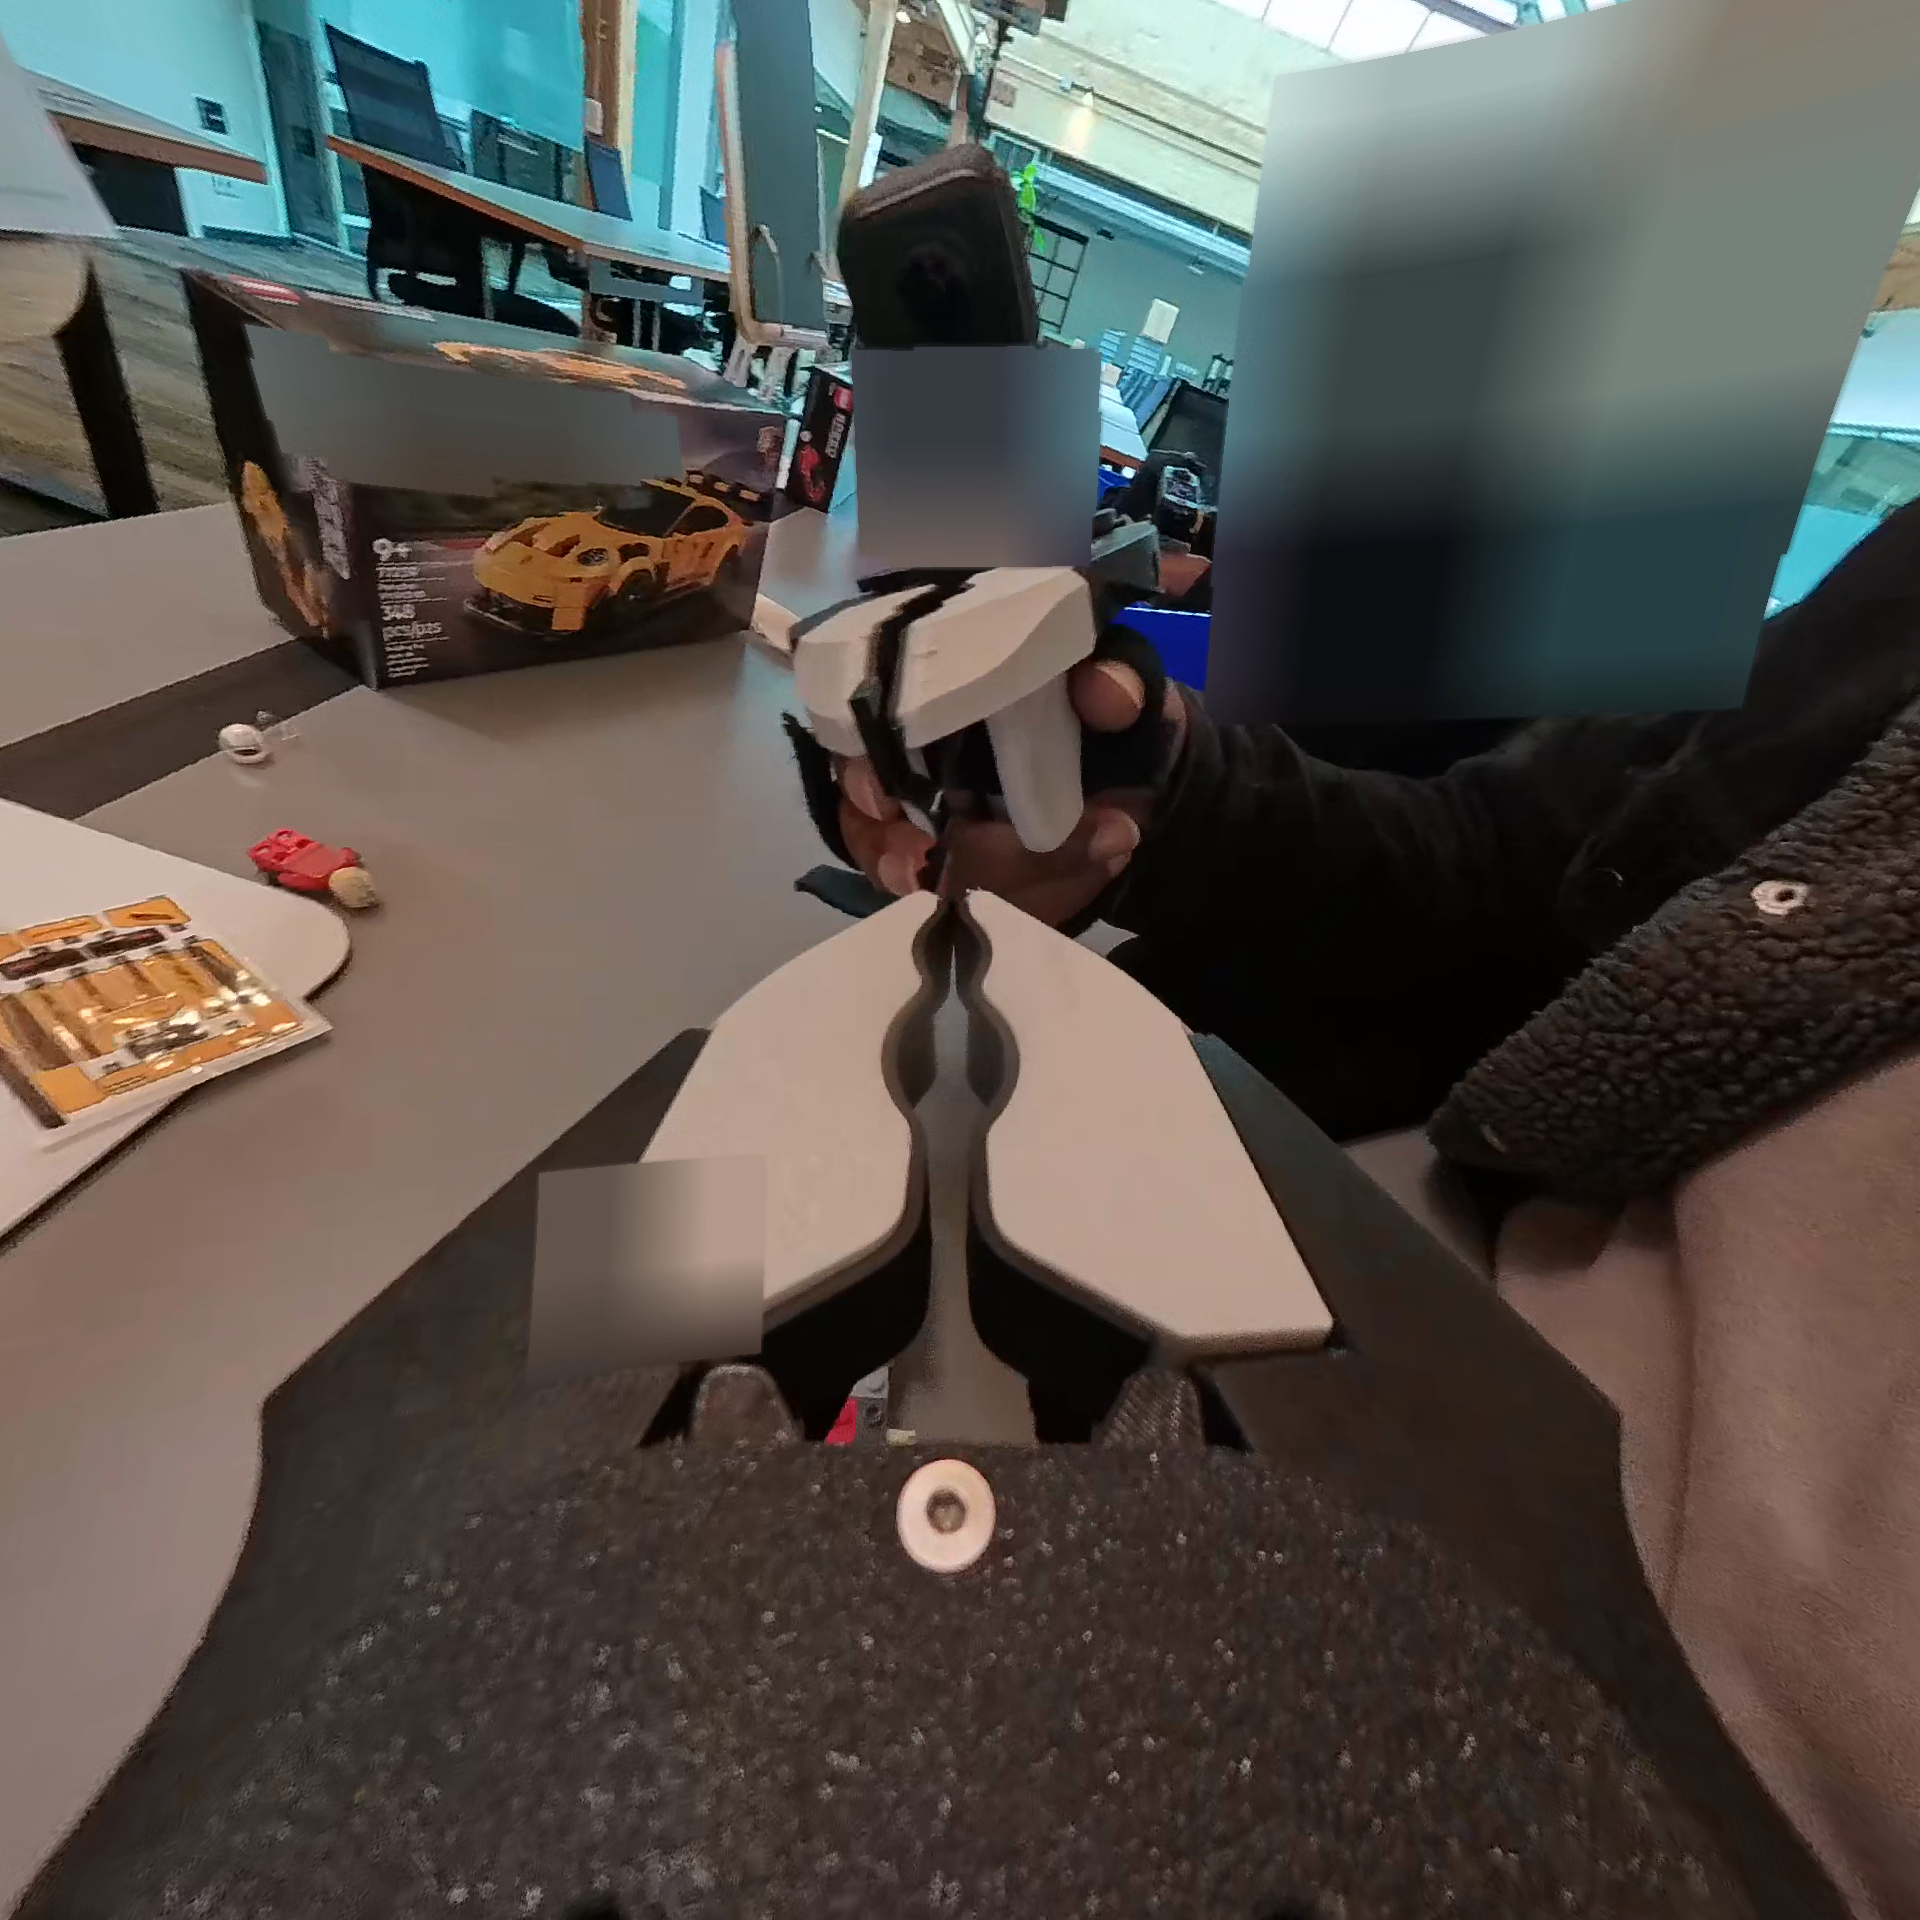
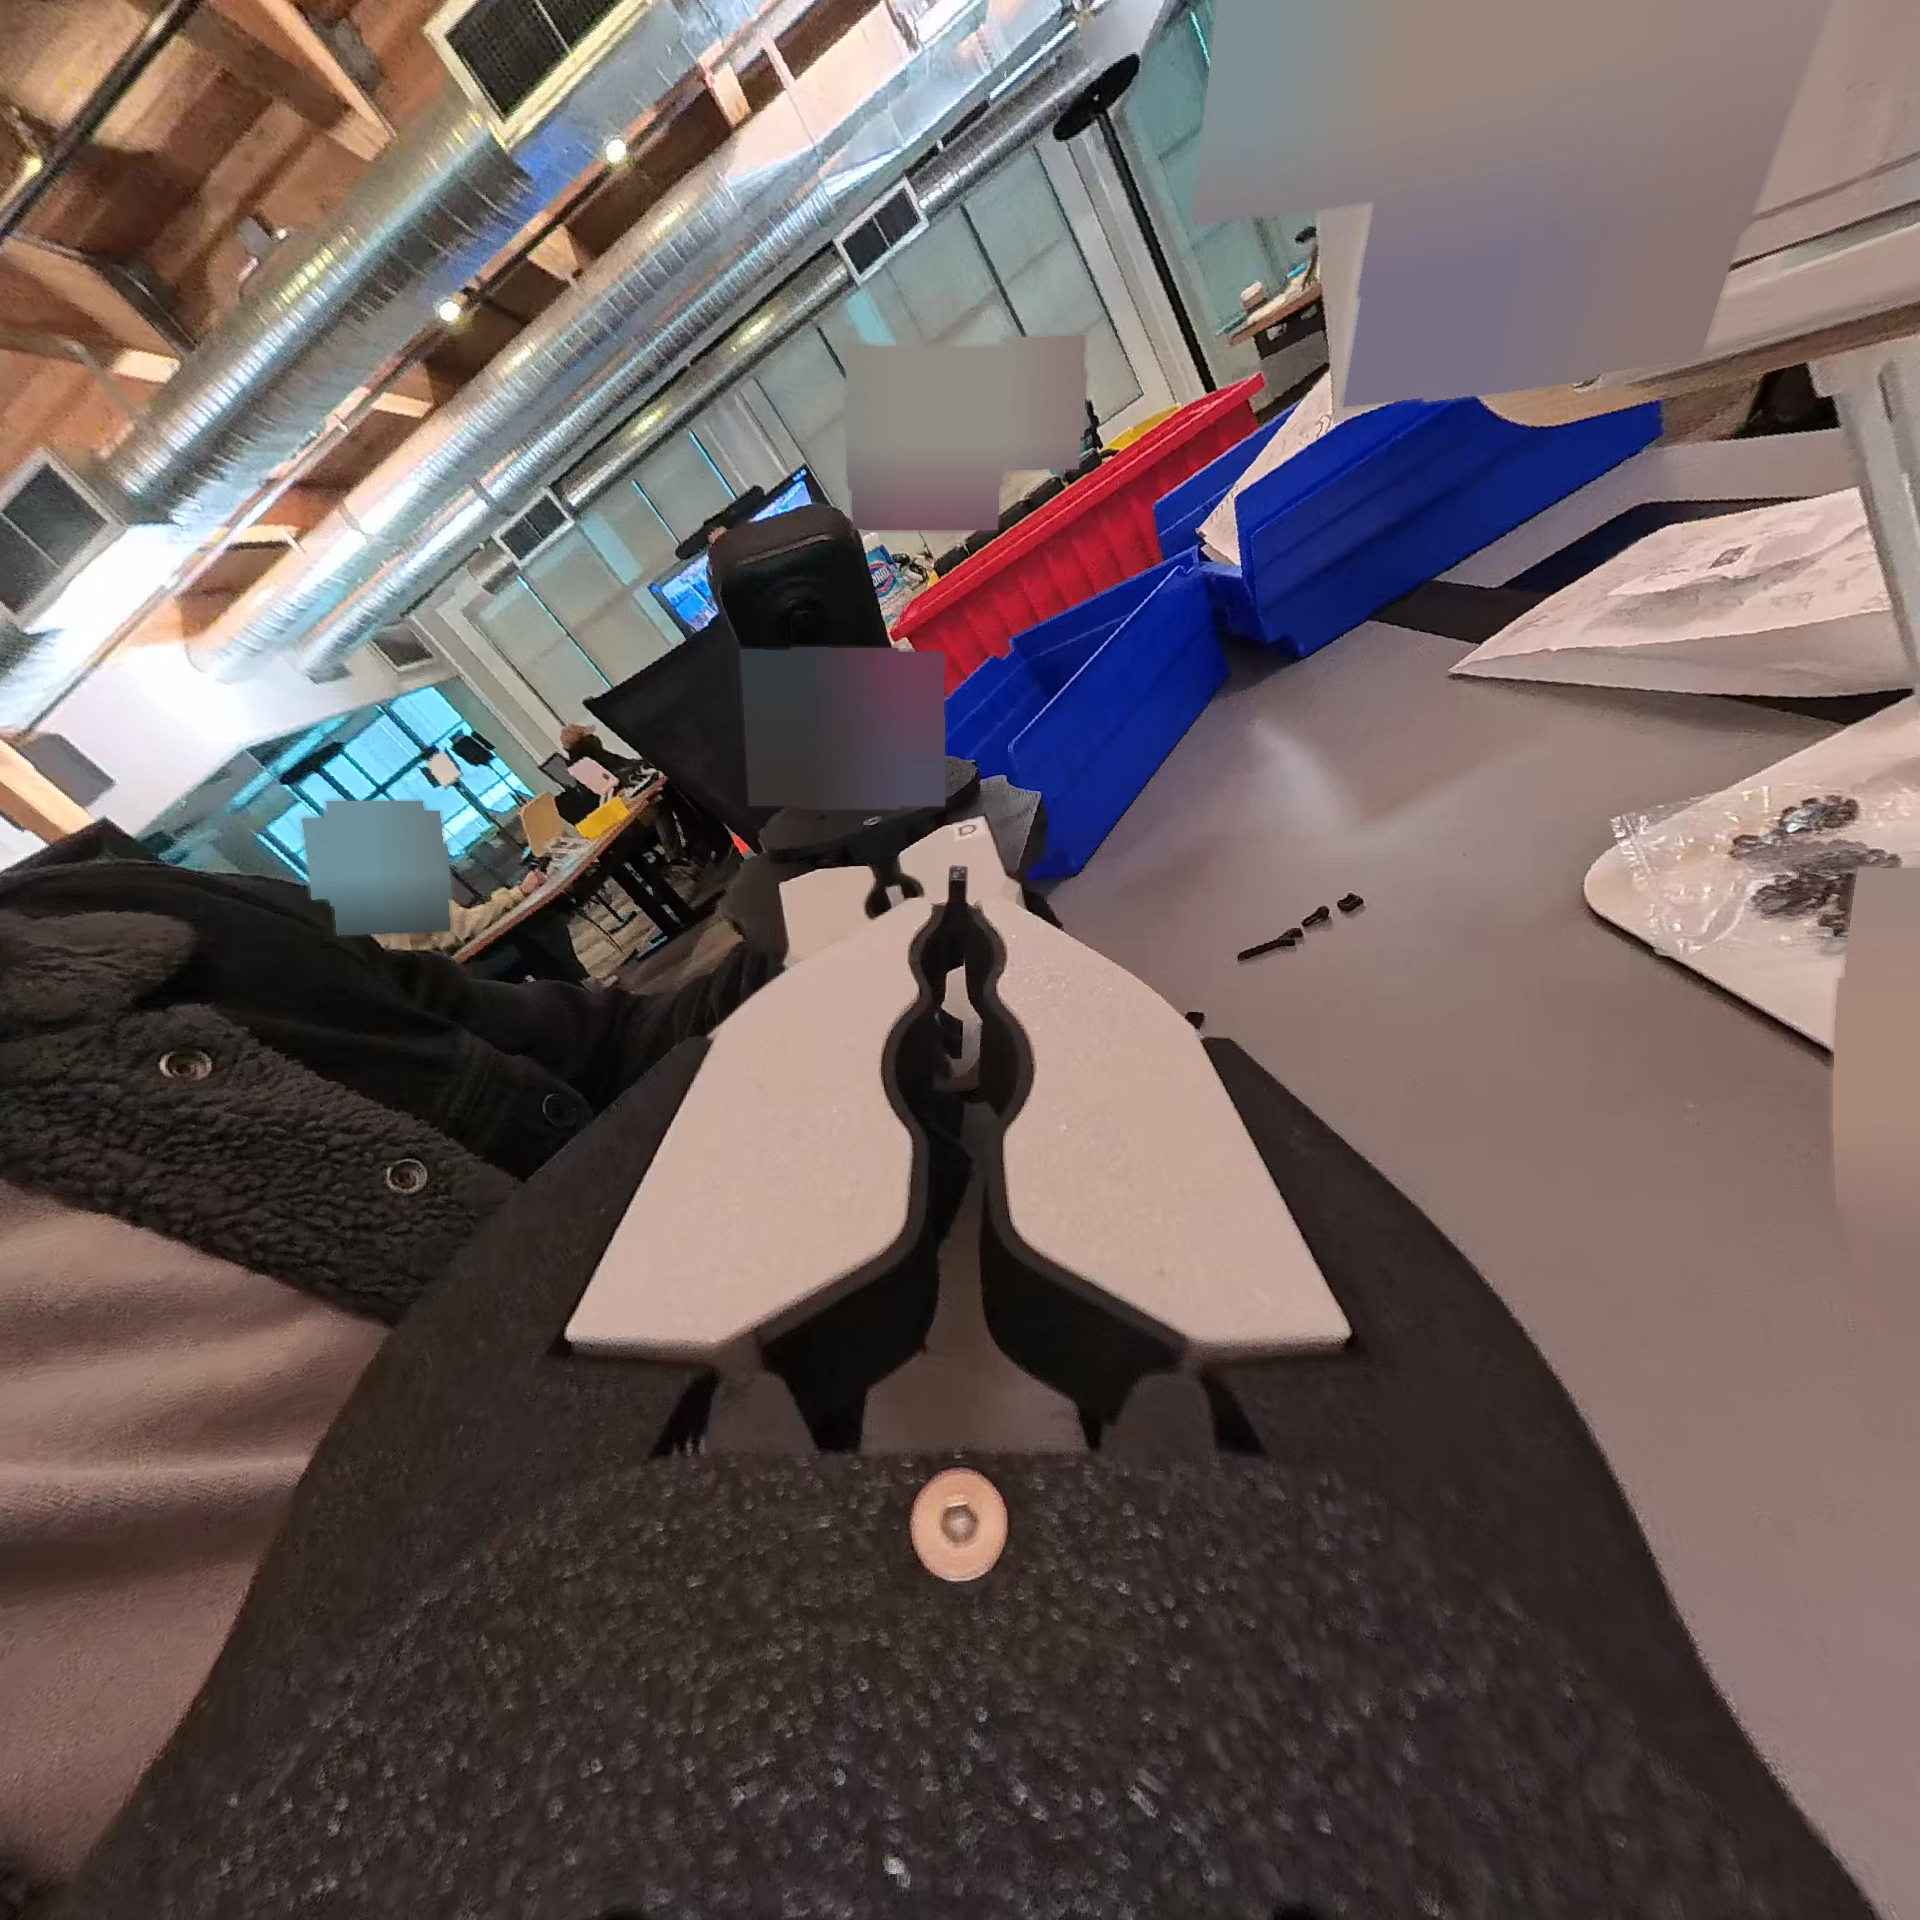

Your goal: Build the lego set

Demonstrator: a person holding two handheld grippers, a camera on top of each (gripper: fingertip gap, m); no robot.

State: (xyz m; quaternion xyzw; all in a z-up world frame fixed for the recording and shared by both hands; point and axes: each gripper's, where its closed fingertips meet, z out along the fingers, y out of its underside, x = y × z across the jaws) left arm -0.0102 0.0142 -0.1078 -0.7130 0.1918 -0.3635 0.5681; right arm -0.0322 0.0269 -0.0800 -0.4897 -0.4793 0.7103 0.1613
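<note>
Two white fingers of the left gripper [image 1: 948, 914] fill the bottom of the left view, and their tips are squeezed together on a thin black piece [image 1: 943, 868]. Right past them is the right gripper [image 1: 930, 800], held up in a person's hand [image 1: 1039, 821] in a black fingerless glove. That hand wraps around the white handle, with the sleeve coming in from the right, and the gripper tilts down so its tips meet the same small black piece (both grippers pinch it from opposite sides, above the table). In the right view the right gripper's tips [image 2: 956, 914] are also pressed nearly closed, with a tiny dark bit poking out between them, just in front of the left gripper's white body. On the grey table [image 1: 582, 831] sits a box [image 1: 499, 551] with a yellow car picture, off to the left. Nearer lie a small red piece [image 1: 296, 857], a little white helmet [image 1: 244, 741] and a yellow sticker sheet [image 1: 135, 1008]. Across the table are some loose black bits [image 2: 1304, 920], a clear bag of dark parts [image 2: 1766, 868], a paper booklet [image 2: 1704, 592] and blue bins [image 2: 1122, 707].
</note>
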